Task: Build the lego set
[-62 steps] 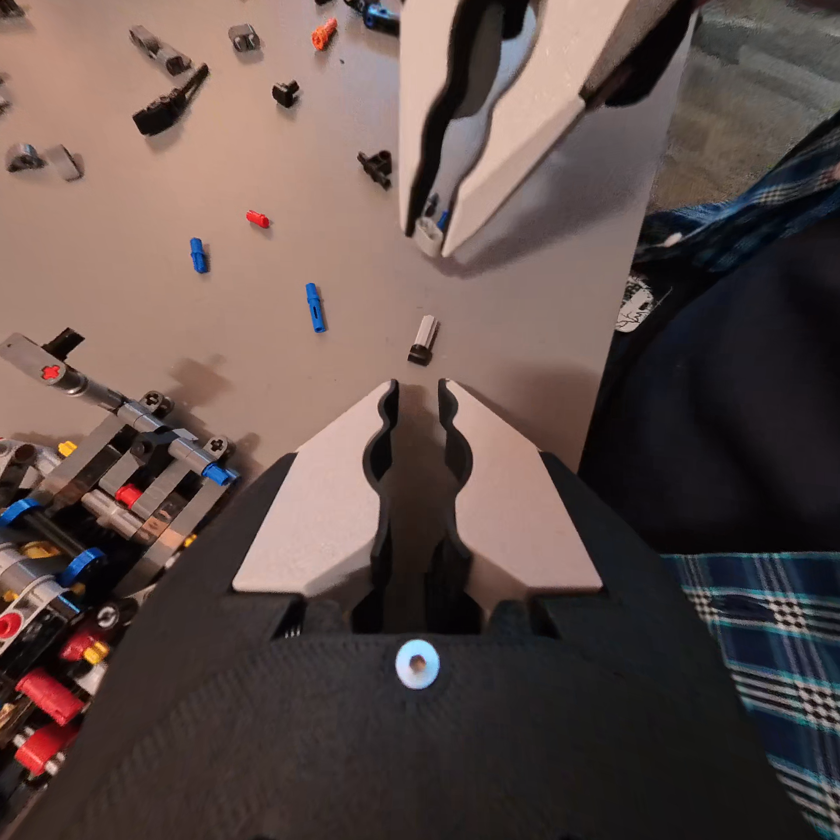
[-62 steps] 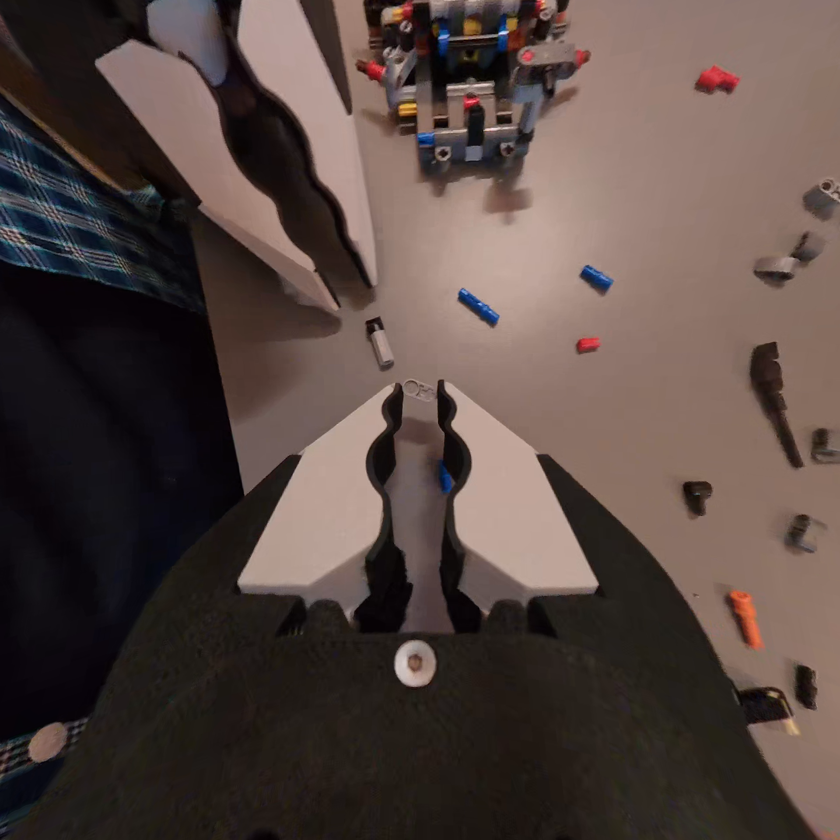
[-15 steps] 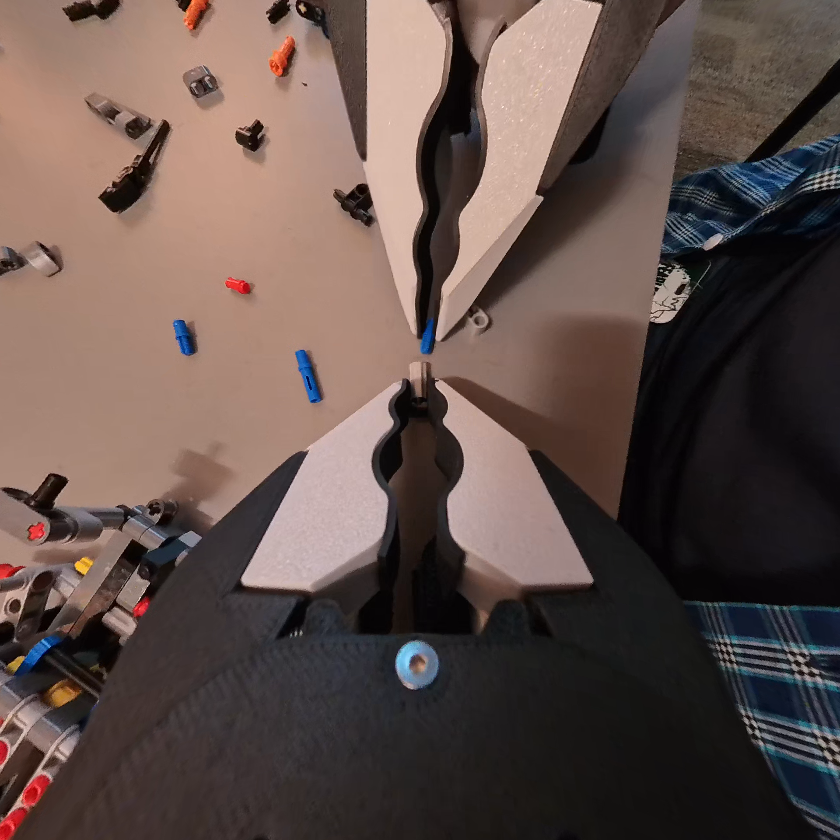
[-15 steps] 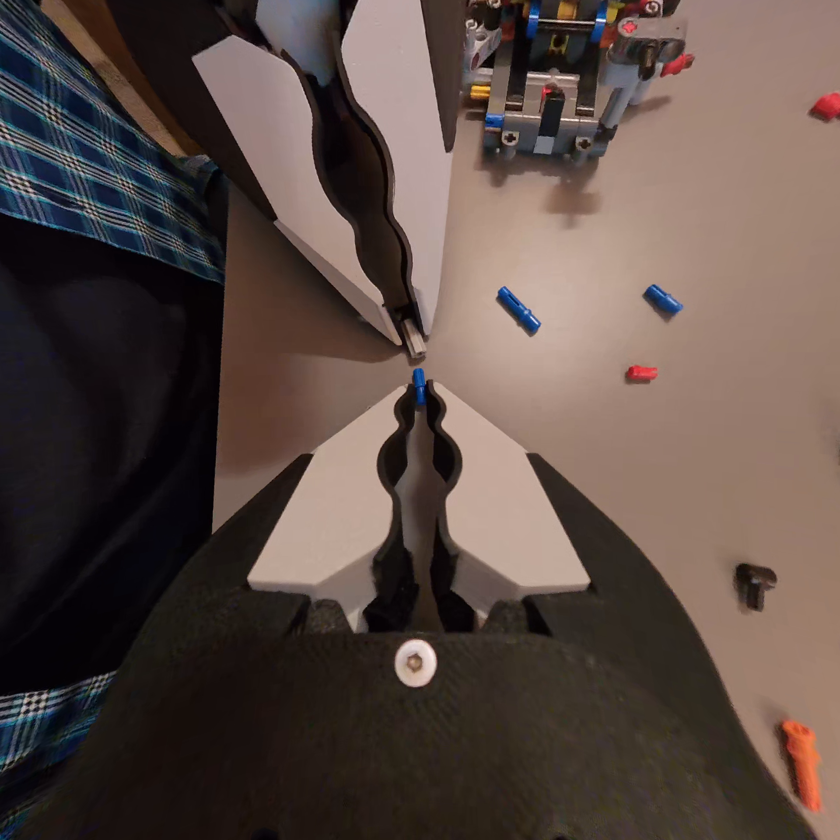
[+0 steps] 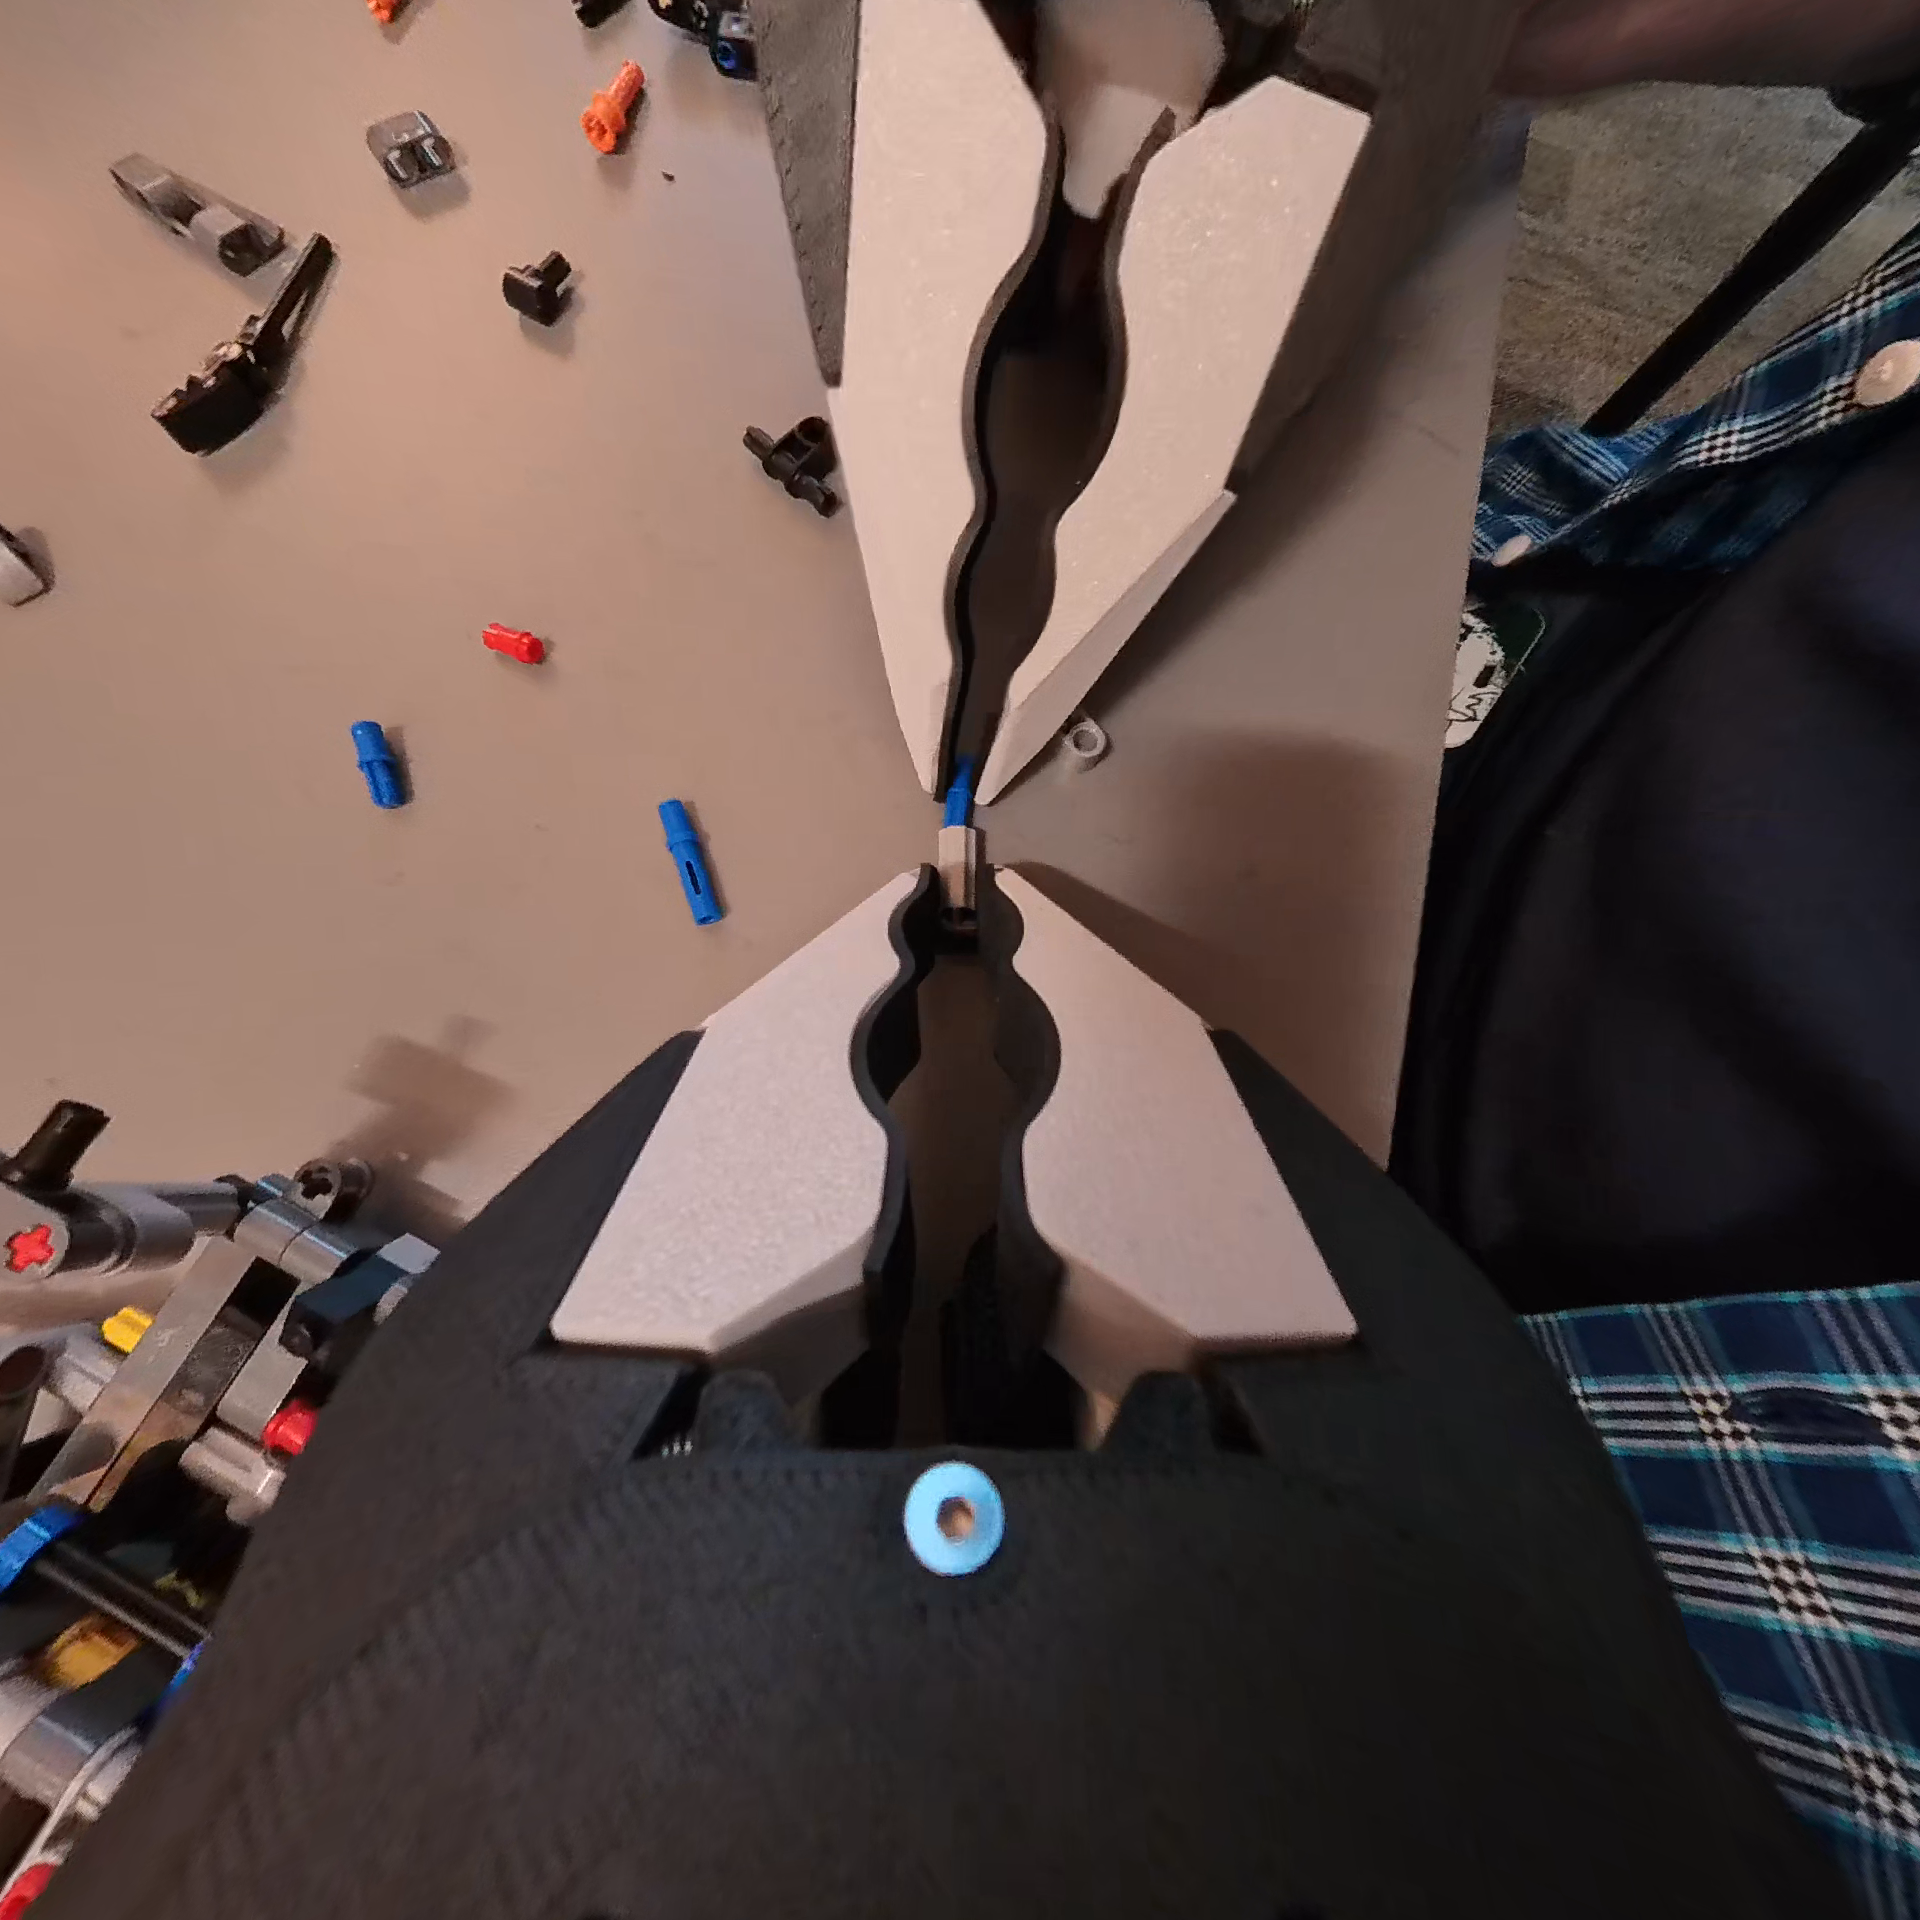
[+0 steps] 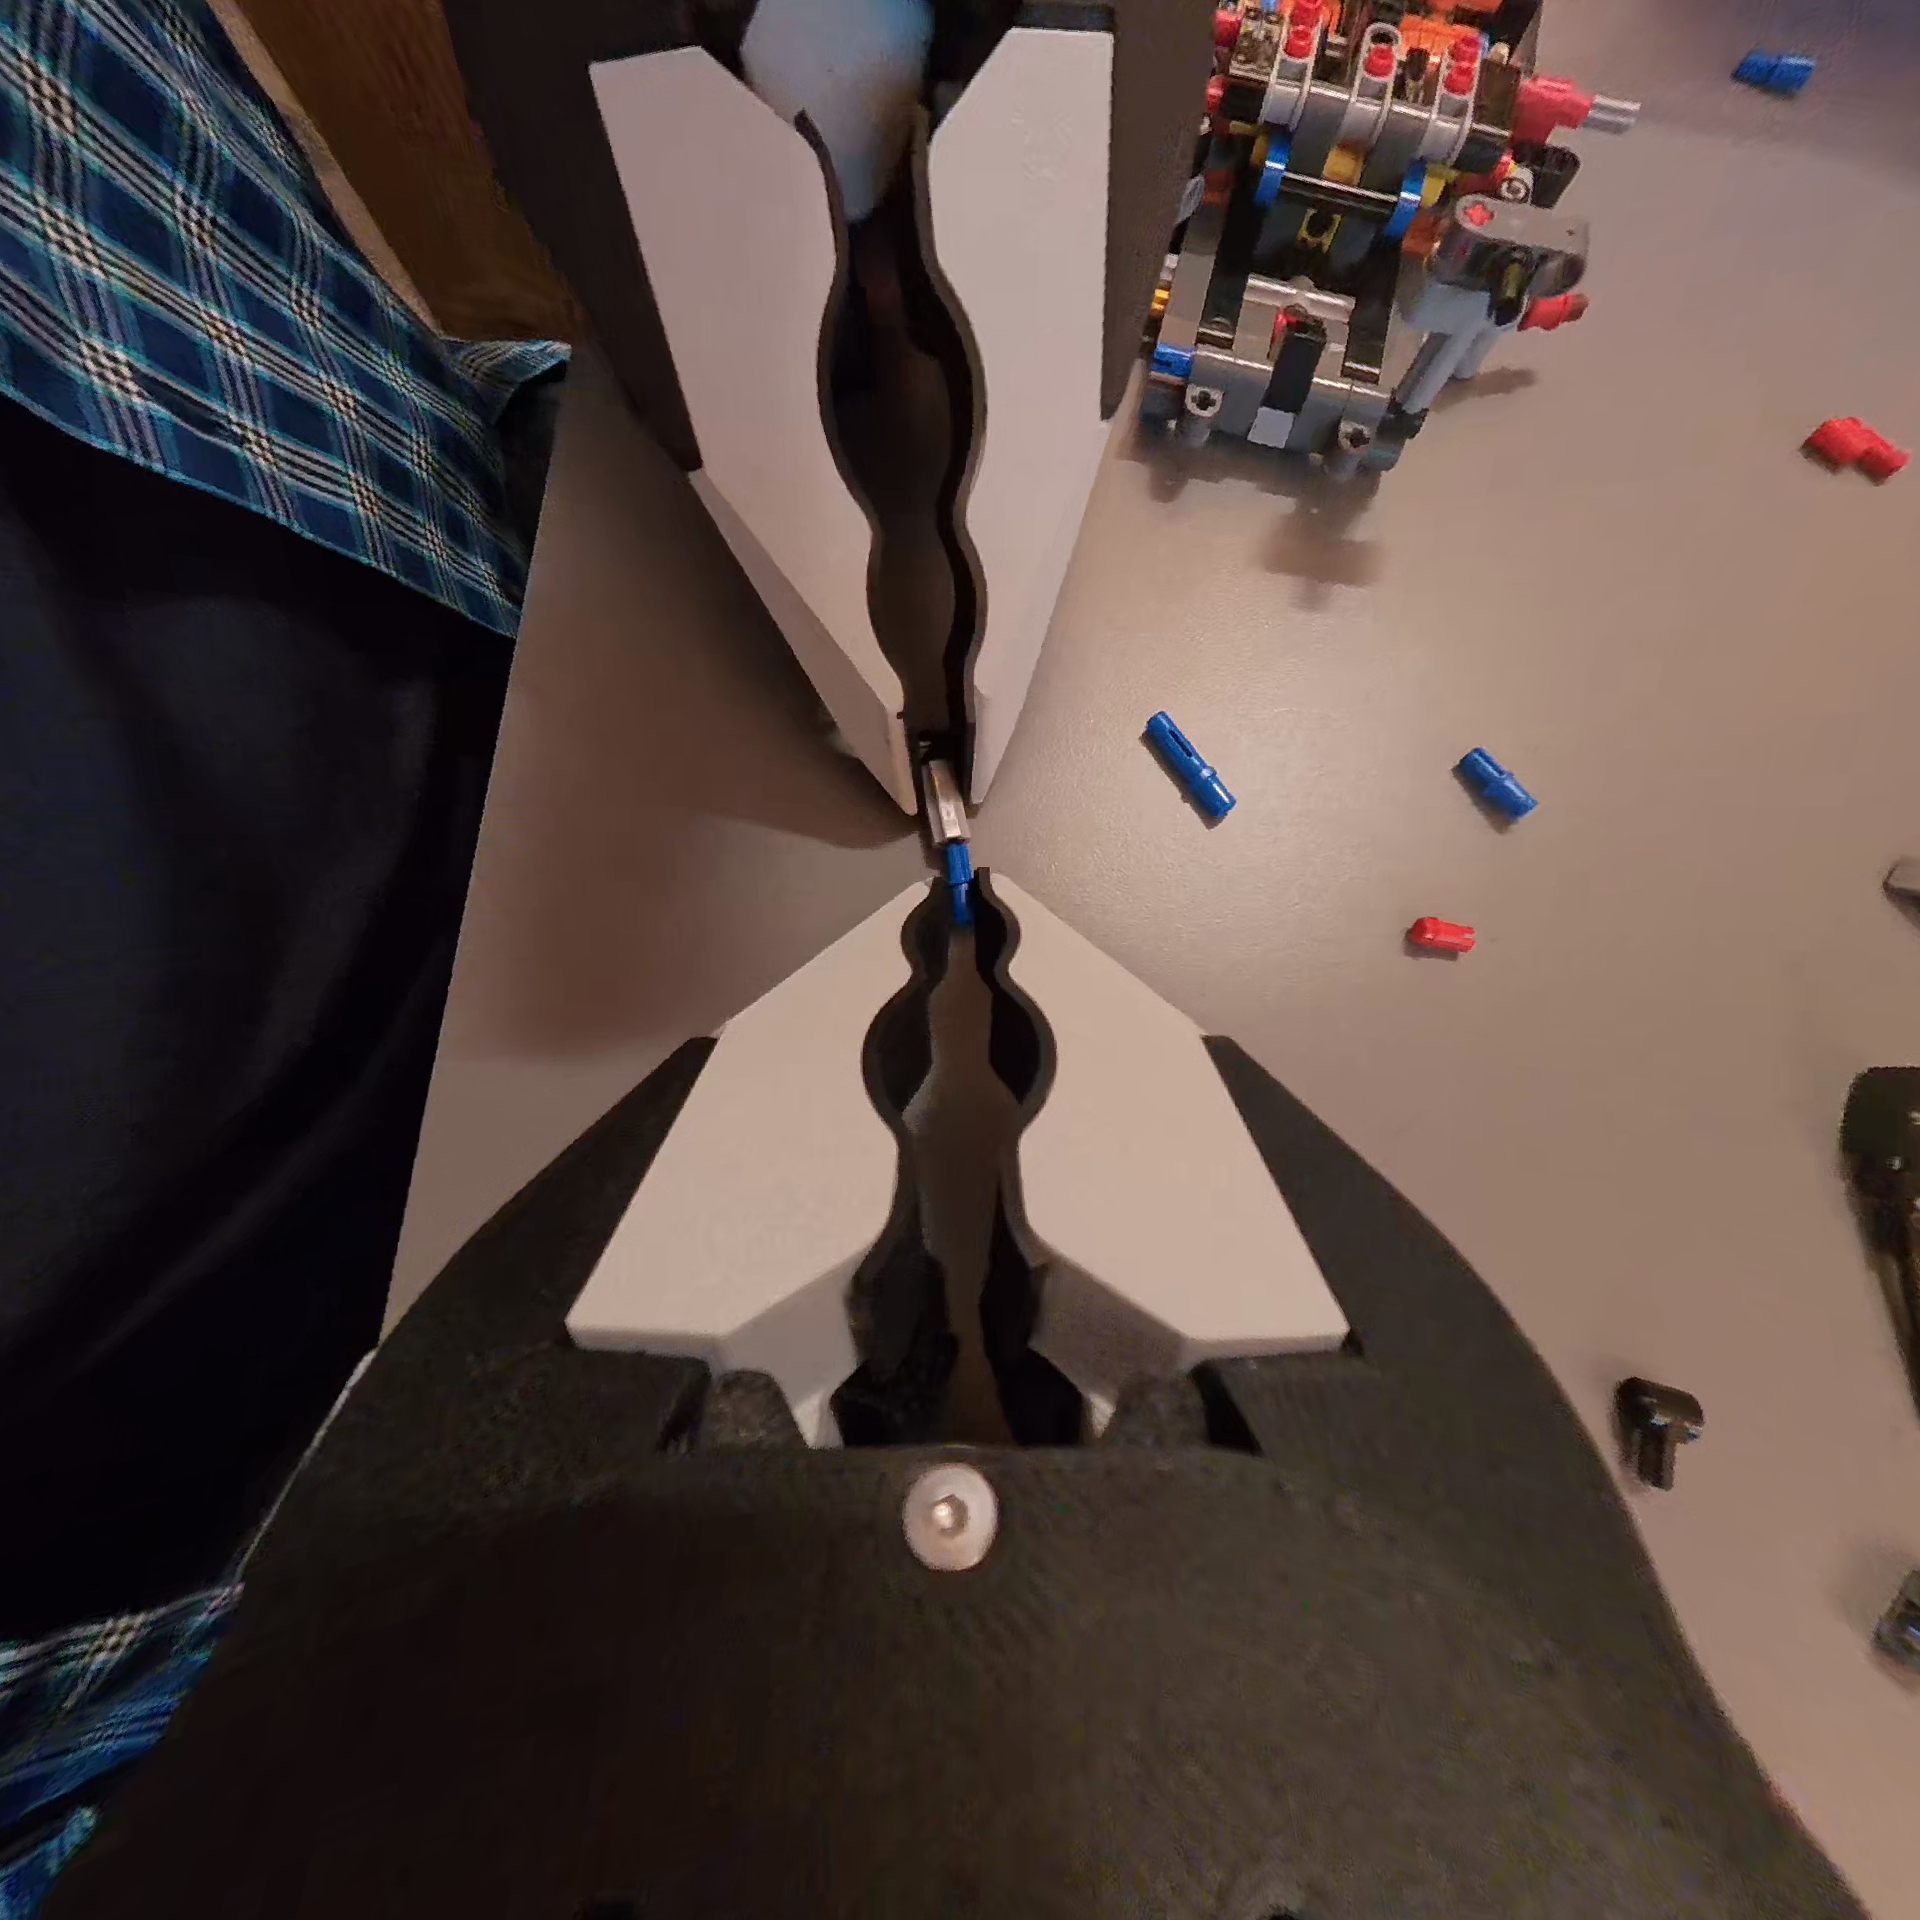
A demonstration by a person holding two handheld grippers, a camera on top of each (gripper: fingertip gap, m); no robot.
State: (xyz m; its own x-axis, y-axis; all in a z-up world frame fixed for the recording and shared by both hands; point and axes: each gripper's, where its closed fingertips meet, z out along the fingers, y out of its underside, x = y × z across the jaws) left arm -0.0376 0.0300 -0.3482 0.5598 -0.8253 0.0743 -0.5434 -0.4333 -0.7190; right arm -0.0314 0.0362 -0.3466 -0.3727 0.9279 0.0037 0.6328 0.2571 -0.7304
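A small grey connector piece [image 5: 957, 871] is clamped at the very tip of the left claw [image 5: 957, 902], and a blue pin [image 6: 958, 885] is clamped at the tip of the right claw [image 6: 957, 902]; the two claws face each other tip to tip above the table [image 5: 582, 540], with the pin's free end touching or just entering the connector's end. The step in hand is judged to be the pressing of the pin into the connector. For this to be done well, both pieces should be kept on one straight line, the push should be made along that line only, and the grips should be kept firm so that neither piece swivels between the fingertips. In each wrist view the held piece's long axis runs forward, away from that claw and toward the opposite one. How deep the pin already sits cannot be told. Spare blue pins [image 6: 1190, 764] lie to the right of the right claw, and the partly built model [image 6: 1361, 260] stands farther ahead of it, to the right.
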